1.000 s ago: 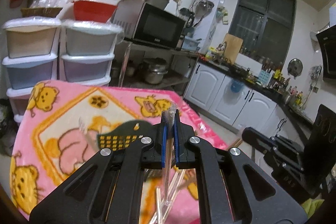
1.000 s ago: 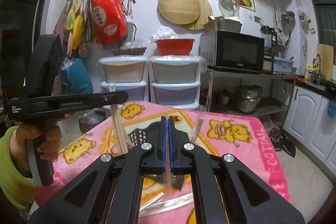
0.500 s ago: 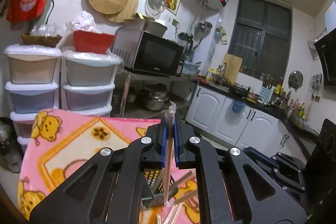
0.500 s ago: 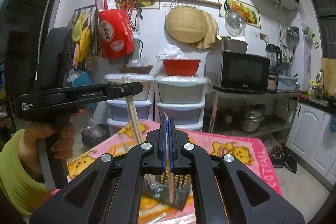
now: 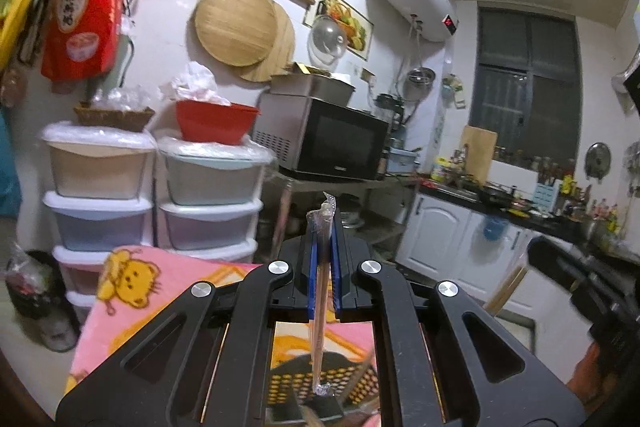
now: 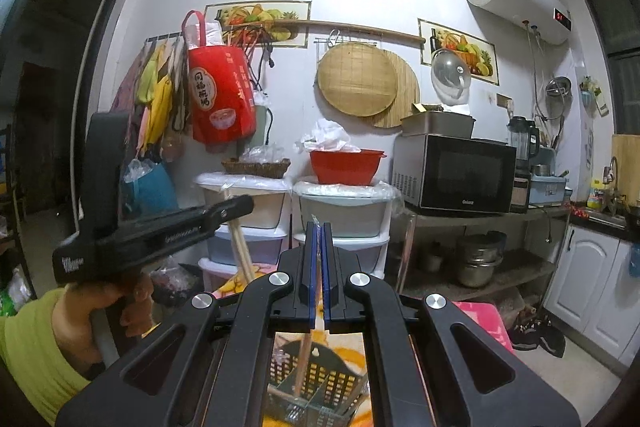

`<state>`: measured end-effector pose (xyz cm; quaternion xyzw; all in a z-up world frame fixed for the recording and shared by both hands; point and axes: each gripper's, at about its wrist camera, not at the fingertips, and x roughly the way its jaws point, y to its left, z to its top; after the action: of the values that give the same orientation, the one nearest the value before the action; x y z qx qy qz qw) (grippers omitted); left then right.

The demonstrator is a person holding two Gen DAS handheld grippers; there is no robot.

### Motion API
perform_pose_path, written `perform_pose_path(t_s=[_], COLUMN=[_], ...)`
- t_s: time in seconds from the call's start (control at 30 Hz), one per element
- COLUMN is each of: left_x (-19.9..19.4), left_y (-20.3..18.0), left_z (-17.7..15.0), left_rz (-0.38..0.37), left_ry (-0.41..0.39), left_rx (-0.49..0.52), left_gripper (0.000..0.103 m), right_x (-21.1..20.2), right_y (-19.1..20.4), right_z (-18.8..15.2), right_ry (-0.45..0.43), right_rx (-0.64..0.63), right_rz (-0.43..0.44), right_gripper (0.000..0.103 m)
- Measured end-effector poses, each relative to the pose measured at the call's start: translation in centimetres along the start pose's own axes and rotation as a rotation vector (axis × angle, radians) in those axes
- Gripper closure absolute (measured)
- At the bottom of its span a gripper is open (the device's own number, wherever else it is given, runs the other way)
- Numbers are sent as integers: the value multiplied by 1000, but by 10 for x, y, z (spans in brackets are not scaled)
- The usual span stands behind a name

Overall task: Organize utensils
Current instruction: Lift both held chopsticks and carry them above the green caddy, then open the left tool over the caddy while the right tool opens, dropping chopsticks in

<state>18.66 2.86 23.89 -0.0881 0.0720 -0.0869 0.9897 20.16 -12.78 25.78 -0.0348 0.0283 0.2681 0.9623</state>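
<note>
A: Where are the chopsticks?

B: 1 wrapped pair pinched upright in the left gripper; another pinched in the right gripper, tip over the basket.

A: Handling?

B: Probably light, stiff, slick in the wrapper; I'd grip mid-length, or they may pivot.

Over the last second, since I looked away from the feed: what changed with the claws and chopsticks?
Both claws rose: the pink tablecloth and the black utensil basket sank lower in both views. The left claw stays shut on wrapped chopsticks, the right claw on a chopstick hanging over the basket. Nothing was released.
</note>
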Motion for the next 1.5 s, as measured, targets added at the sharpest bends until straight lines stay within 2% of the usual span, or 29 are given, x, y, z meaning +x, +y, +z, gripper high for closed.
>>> perform_pose_path(t_s=[0.27, 0.57, 1.03, 1.5], left_x=[12, 27, 46, 55], left_y=[8, 18, 21, 23], left_z=[-9, -29, -67, -90], left_rz=[52, 75, 65, 48], left_ry=[4, 44, 107, 153], left_rx=[24, 24, 15, 14], left_gripper=[100, 100, 100, 100], right_x=[25, 55, 85, 97], right_y=[-12, -18, -15, -13], right_z=[5, -13, -55, -76], right_ry=[21, 97, 207, 263], right_rx=[17, 27, 48, 57], right_rz=[-32, -48, -47, -54], right_gripper=[101, 101, 101, 100])
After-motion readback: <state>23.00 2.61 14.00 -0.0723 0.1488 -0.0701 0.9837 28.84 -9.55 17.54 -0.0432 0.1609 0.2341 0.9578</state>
